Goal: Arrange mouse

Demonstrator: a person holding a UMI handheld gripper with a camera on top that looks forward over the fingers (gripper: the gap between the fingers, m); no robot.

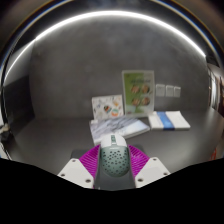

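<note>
A white computer mouse [113, 163] with a perforated shell sits between my gripper's [113, 166] two magenta-padded fingers [91, 163]. Both pads press against its sides, so the gripper is shut on it. The mouse points away from me, over a dark table [60, 135]. I cannot tell whether the mouse rests on the table or is lifted off it.
Beyond the fingers lie a stack of papers or booklets [120, 128] and a blue-edged booklet [170, 121]. A green and white leaflet [138, 91] and a smaller card [107, 107] stand against the back wall. A small white box [171, 91] stands at the right.
</note>
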